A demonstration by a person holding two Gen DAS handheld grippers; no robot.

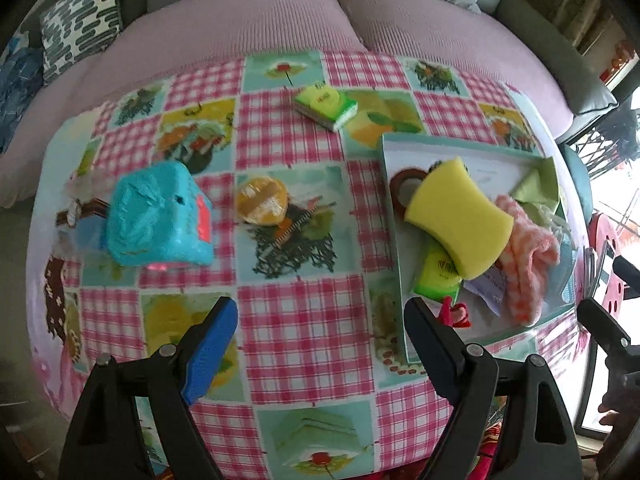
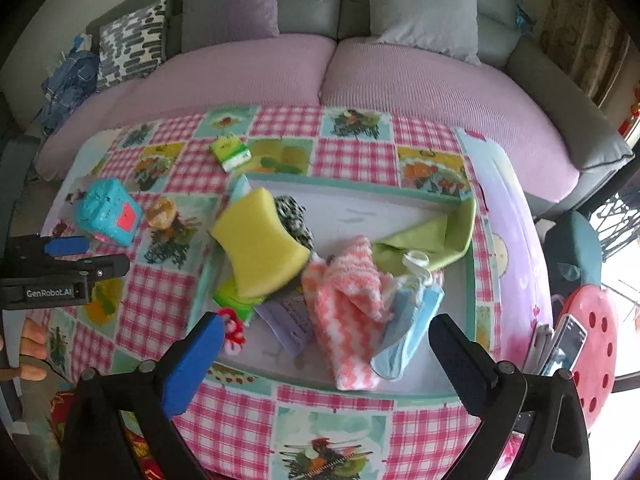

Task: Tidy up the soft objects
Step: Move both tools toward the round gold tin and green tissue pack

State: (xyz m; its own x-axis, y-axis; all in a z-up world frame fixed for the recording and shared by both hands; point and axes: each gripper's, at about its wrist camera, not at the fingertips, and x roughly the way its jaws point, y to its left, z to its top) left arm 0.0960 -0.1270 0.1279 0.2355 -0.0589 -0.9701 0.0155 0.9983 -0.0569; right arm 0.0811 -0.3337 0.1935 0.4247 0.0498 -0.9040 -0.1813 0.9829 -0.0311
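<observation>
Left wrist view: left gripper [image 1: 320, 344] hangs over the checkered tablecloth [image 1: 304, 320], jaws spread wide, nothing between them. Blue soft cube [image 1: 160, 220] with a red patch sits on the cloth at left, well apart from the tray. An orange round piece [image 1: 261, 200] lies just right of the cube. A green tissue pack [image 1: 326, 106] lies farther back, near the tray's far corner. Shallow tray [image 1: 394, 208] with teal rim at right holds the pile: yellow sponge [image 1: 460, 220] on top, tilted, resting on a second green pack [image 1: 438, 278] and touching the pink-white fuzzy cloth [image 1: 524, 268]. A brown ring [image 1: 404, 188] sits behind the sponge. Red pipe-cleaner piece [image 1: 454, 312] lies at the tray's near edge, just beside the right finger. Frame slightly blurred.

Right wrist view: right gripper [image 2: 326, 364] is above the tray's [image 2: 360, 190] near side, jaws fully apart, holding nothing. Below and between the fingers lie the fuzzy cloth [image 2: 344, 308] and a light blue cloth [image 2: 408, 336], touching each other. Yellow sponge [image 2: 260, 244] leans on a black-white speckled item [image 2: 296, 216]. Green cloth [image 2: 436, 240] is draped at the tray's far right corner. Lilac paper-like piece [image 2: 290, 316] lies under the fuzzy cloth's edge. Blue cube [image 2: 107, 212] and tissue pack [image 2: 230, 152] are outside the tray on the cloth. Left gripper [image 2: 68, 264] shows at the left edge with a hand [image 2: 30, 350] below it. Purple sofa [image 2: 360, 76] behind the table.
</observation>
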